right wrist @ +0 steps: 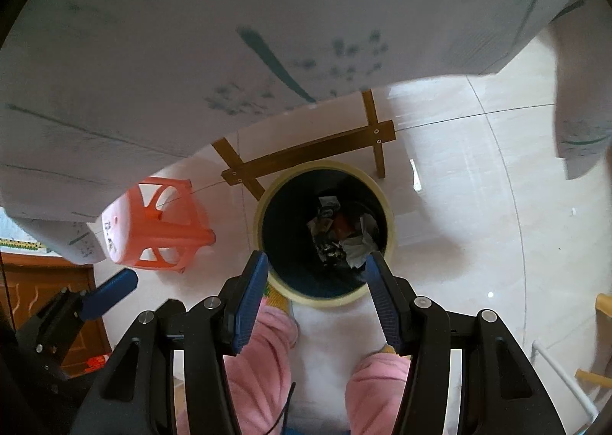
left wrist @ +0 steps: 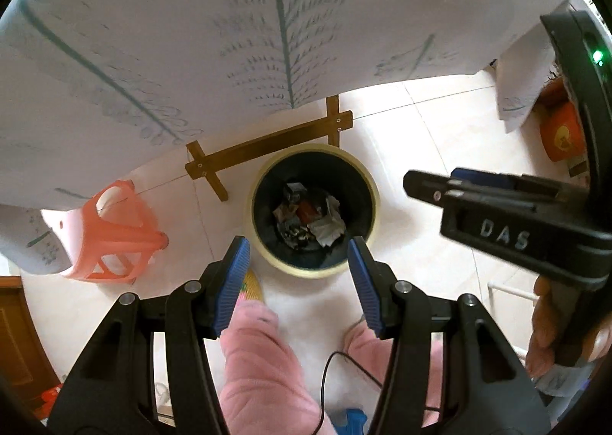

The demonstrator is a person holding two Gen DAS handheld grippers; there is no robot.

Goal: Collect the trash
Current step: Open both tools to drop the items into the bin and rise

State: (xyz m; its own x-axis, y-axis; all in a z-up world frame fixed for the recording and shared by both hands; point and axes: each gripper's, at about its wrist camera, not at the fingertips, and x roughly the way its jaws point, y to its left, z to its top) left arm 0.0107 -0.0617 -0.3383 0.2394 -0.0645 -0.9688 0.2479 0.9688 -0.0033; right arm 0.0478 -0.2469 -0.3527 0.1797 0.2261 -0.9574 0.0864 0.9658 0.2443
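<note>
Both wrist views look steeply down at a tiled floor, with a round waste bin [left wrist: 314, 211] at frame centre in each.

Left gripper [left wrist: 298, 255]: it points almost straight down, its two blue ribbed pads [left wrist: 234, 282] rising from the lower edge of the left wrist view. The jaws stand apart with nothing between them; the near rim of the bin shows through the gap. In the right wrist view the same tool appears only at the lower left edge, as one blue pad on a black body.

Right gripper [right wrist: 315, 270]: same downward pose, jaws spread, nothing held. Its pads frame the near rim of the bin [right wrist: 325, 232]. In the left wrist view it enters from the right edge, seen side-on at mid height, black body lettered "DAS", with the person's hand [left wrist: 554, 328] wrapped round the handle at lower right. A green light shows on its housing at the upper right.

Trash [left wrist: 310, 219]: crumpled paper and wrappers lie at the bottom of the dark-lined, cream-rimmed bin, white and red pieces among them.

Surroundings: a white tablecloth [left wrist: 191, 33] with a green leaf print fills the upper half of both views. A brown wooden table frame [left wrist: 267, 146] stands just behind the bin. An orange plastic stool [left wrist: 118, 236] lies tipped on its side at left, well apart from the bin. The person's pink fleece legs [left wrist: 260, 366] occupy the lower centre, between the gripper arms.
</note>
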